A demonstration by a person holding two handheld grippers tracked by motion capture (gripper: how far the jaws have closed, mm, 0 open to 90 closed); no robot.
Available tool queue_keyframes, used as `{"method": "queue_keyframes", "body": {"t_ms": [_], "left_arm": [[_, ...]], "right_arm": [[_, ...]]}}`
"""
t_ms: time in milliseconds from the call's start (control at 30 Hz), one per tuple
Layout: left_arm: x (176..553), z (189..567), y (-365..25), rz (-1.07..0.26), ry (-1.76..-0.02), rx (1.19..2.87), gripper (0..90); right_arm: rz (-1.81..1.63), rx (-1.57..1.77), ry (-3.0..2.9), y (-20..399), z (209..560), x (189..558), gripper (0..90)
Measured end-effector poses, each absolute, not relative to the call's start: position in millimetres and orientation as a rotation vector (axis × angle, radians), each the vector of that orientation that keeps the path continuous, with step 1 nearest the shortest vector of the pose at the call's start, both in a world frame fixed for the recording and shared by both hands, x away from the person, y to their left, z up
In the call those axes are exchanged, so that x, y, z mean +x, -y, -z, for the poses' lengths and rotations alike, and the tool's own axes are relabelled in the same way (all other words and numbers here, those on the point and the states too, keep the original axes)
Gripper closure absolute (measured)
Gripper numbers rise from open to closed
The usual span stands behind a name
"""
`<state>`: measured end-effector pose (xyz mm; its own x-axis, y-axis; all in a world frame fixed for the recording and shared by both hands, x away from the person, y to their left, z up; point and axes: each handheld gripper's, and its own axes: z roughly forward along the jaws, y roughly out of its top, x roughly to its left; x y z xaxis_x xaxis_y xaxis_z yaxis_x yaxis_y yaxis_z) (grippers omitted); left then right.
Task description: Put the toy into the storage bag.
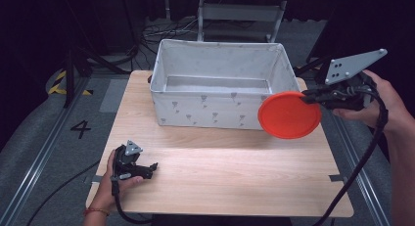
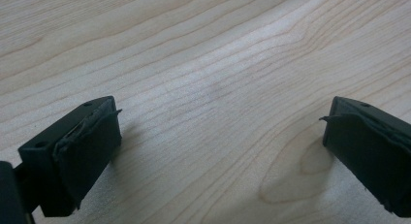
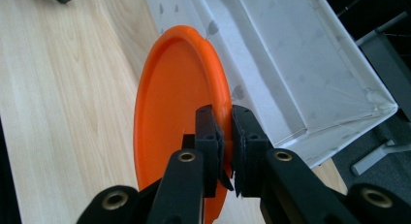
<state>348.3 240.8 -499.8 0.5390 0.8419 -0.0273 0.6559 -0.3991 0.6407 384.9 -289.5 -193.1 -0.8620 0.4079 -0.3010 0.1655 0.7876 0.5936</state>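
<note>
Orange plate (image 1: 288, 115) at right of centre in the high view, we pinch its rim in our right gripper (image 1: 313, 95) before the white fabric bin (image 1: 215, 106), left gripper (image 1: 152, 167) lower left, jaws wide apart over bare wooden table (image 1: 220, 177).

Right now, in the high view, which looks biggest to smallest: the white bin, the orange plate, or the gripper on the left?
1. white bin, clearly largest.
2. orange plate, held up by the right gripper, so possibly nearer the camera.
3. left gripper, smallest.

Lab: dark curtains, floor rails (image 1: 46, 138), hazard tape (image 1: 58, 84), cables (image 1: 156, 33).
</note>
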Motion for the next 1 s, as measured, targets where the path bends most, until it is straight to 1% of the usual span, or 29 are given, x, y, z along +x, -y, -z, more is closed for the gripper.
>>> {"method": "queue_keyframes", "body": {"t_ms": [300, 667, 833, 1000], "left_arm": [[348, 500, -241, -0.405, -1.204, 2.177, 0.5], [348, 500, -241, -0.408, -1.203, 2.174, 0.5], [348, 500, -241, -0.406, -1.202, 2.172, 0.5], [349, 500, -241, -0.407, -1.2, 2.173, 0.5]], "right_arm": [[-0.854, 0.47, -2.482, 291, 171, 401, 83.2], [-0.865, 0.518, -2.432, 285, 152, 436, 83.2], [-0.857, 0.514, -2.397, 282, 152, 453, 83.1], [-0.881, 0.512, -2.396, 282, 158, 473, 83.1]]}}
